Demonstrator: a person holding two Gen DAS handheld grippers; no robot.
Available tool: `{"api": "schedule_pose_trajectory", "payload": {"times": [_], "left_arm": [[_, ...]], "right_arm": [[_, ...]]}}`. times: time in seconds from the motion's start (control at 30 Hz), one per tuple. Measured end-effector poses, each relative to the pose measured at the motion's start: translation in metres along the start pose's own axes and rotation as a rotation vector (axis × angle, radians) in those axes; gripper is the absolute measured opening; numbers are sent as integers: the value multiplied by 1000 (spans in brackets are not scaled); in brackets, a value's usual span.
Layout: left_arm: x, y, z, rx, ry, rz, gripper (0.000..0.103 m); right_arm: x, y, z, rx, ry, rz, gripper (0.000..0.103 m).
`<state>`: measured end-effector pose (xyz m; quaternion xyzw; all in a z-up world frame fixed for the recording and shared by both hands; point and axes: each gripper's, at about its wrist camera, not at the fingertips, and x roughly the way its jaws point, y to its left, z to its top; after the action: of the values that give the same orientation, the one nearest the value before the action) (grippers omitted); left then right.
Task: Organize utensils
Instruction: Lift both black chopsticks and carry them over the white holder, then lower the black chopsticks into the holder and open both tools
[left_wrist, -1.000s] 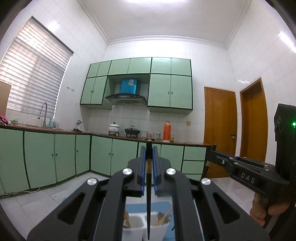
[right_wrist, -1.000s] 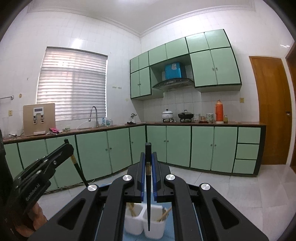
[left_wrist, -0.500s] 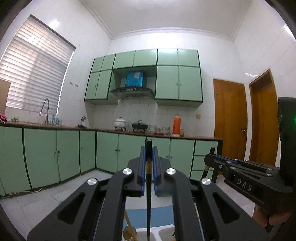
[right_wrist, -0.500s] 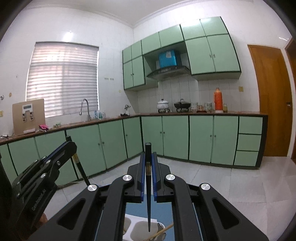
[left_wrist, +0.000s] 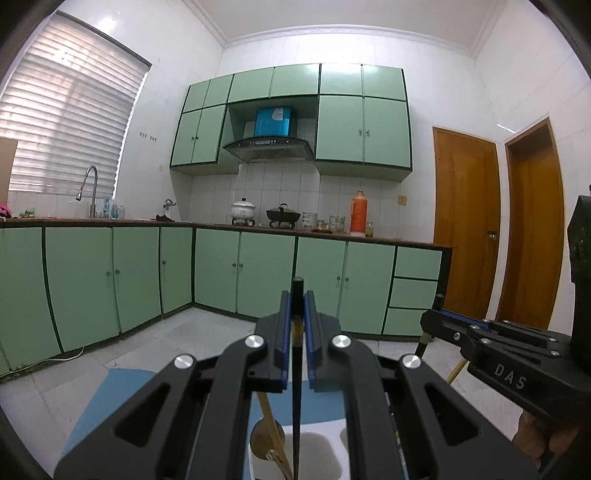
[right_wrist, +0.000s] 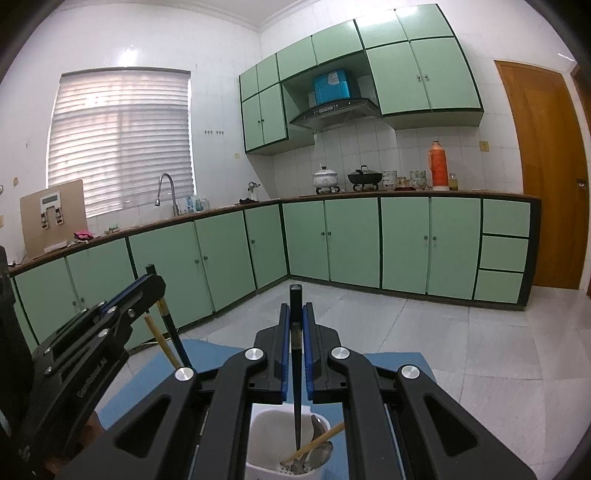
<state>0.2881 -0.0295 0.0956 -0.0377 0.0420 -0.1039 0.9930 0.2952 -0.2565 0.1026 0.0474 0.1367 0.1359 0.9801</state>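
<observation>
A dark chopstick (left_wrist: 296, 369) is pinched upright in the left gripper (left_wrist: 296, 332), dead centre in the lower half of the left wrist frame, tip hanging over a white utensil holder (left_wrist: 317, 454) at the bottom edge. Same deal in the right wrist frame: another black chopstick (right_wrist: 295, 369) is clamped by the right gripper (right_wrist: 295, 332), its tip dipped into the white holder's compartment (right_wrist: 269, 424), where spoons (right_wrist: 317, 450) and a wooden chopstick (right_wrist: 314, 445) are already parked.
</observation>
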Motion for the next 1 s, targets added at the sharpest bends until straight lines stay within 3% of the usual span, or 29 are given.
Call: {"api": "schedule_pose_trajectory", "payload": {"times": [0.43, 0.73, 0.8, 0.87, 1.0], "left_arm": [[13, 16, -22, -28, 95, 8, 6], [1, 19, -16, -23, 77, 17, 7], [-6, 18, -13, -29, 62, 13, 15], [-16, 20, -8, -38, 37, 13, 34], [-39, 21, 1, -36, -5, 9, 50]], "right_arm": [[7, 4, -16, -14, 47, -17, 7], [-2, 6, -10, -25, 41, -20, 9], [-8, 6, -9, -25, 25, -20, 14], [-19, 4, -4, -20, -1, -23, 22], [-42, 1, 1, -19, -45, -39, 31]]}}
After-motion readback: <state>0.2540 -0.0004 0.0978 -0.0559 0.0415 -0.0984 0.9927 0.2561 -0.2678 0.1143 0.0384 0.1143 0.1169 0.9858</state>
